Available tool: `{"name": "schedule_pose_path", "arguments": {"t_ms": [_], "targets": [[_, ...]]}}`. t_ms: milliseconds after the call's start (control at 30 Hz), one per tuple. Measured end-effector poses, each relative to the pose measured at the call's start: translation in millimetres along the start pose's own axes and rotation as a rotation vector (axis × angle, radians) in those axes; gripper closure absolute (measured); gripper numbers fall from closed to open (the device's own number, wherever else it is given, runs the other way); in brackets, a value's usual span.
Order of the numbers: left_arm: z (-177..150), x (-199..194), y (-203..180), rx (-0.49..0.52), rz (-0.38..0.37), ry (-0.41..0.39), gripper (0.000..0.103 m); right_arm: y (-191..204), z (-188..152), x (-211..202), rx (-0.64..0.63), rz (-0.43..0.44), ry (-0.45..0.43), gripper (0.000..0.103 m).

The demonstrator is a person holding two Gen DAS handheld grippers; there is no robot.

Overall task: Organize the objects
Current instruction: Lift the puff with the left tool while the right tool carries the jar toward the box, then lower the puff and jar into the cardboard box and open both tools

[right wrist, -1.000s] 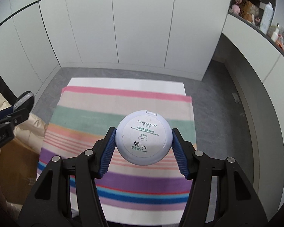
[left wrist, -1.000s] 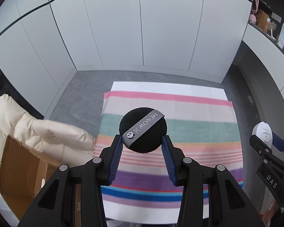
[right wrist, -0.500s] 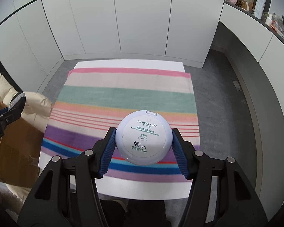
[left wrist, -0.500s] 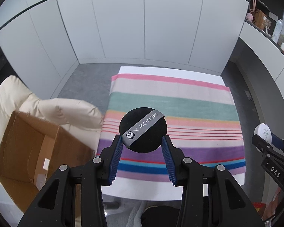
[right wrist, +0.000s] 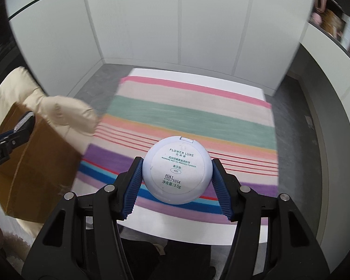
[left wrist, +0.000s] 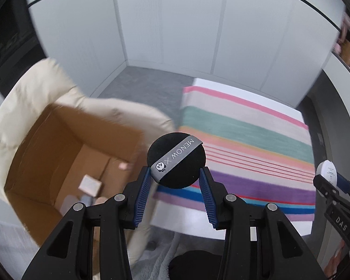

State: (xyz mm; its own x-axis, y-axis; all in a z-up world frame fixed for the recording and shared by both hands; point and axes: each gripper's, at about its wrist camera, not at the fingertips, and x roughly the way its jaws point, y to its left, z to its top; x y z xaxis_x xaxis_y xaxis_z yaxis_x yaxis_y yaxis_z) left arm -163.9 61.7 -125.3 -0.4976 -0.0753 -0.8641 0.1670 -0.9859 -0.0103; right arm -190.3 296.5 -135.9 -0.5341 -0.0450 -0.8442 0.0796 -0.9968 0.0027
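The left claw (left wrist: 176, 176) is clamped on a black powder puff (left wrist: 176, 160) with a grey strap. The right claw (right wrist: 176, 177) grips a white round compact (right wrist: 177, 169). An open cardboard box (left wrist: 58, 154) fills the left of the frame, beside the striped worktop (left wrist: 245, 144).

We seem to be in a home, likely a bedroom or dressing room: behind the desk with its striped cloth (right wrist: 193, 121) stand plain white wardrobe doors (right wrist: 198, 23), grey carpet (left wrist: 137, 81) around it, a cream padded chair (left wrist: 30, 98) with a cardboard box (left wrist: 65, 144) left of it, cluttered shelves (right wrist: 338, 25) to its right.
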Motion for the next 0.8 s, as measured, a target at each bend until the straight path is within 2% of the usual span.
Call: {"name": "schedule_pose_path", "arguments": {"t_ms": [200,333,433,567,700,733,800], "targets": [[-5,-1,89,-0.135,0.08,0.003,0.059,95,5,4,-0.133,0.083,0.002,0.043],[-18,-4,156,-0.206,0.166,0.005,0.059,172,3,9,-0.239,0.155,0.013,0.043],[-30,-4,197,-0.259,0.201,0.025,0.059,228,-2,14,-0.311,0.206,0.027,0.043],[-43,-2,237,-0.313,0.236,0.047,0.059,296,-11,18,-0.4,0.265,0.039,0.043],[-52,1,264,-0.339,0.24,0.072,0.059,343,-19,21,-0.467,0.299,0.046,0.043],[-53,1,264,-0.341,0.23,0.074,0.057,354,-23,20,-0.479,0.307,0.049,0.043],[-53,1,266,-0.346,0.211,0.075,0.045,369,-26,19,-0.479,0.319,0.053,0.04]]}}
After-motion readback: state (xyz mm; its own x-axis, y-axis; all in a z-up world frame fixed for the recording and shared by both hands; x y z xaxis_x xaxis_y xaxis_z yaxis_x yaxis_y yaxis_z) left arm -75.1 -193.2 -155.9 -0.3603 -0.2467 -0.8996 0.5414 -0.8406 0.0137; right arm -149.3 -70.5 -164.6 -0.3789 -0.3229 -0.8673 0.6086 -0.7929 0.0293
